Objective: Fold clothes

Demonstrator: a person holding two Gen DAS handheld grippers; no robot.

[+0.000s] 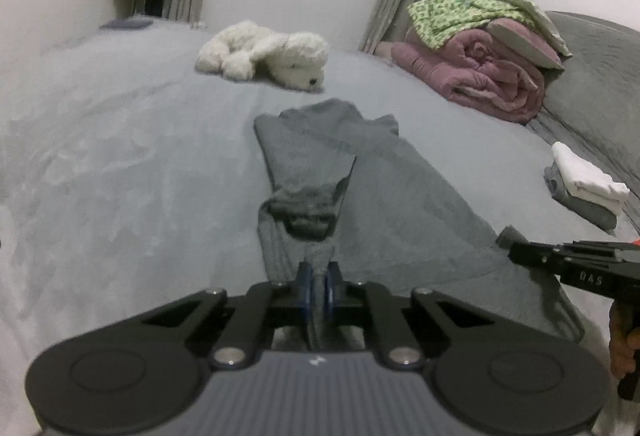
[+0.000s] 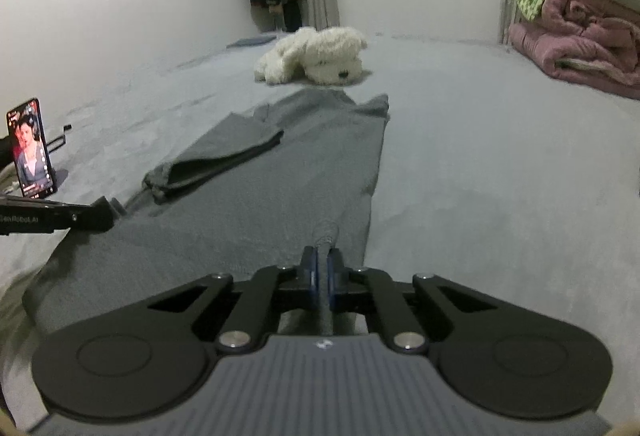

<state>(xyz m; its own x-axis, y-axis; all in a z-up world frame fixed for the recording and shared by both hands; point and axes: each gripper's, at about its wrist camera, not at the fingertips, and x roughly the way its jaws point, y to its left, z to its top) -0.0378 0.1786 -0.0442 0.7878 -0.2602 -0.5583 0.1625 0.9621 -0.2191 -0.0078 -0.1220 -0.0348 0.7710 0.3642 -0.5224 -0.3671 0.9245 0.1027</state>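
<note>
At the bottom centre of each wrist view, the left gripper (image 1: 320, 278) and the right gripper (image 2: 325, 264) have their fingers closed tight on a pinch of the near hem of the grey sweater (image 1: 380, 172). It lies flat on the bed (image 1: 120, 156), in the middle of the frame, below a white toy dog (image 1: 264, 54).

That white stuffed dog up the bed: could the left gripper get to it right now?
Probably not yet. The left gripper is shut on the near edge of the grey garment, and the stuffed dog lies beyond its far end. The bed between looks clear.
</note>
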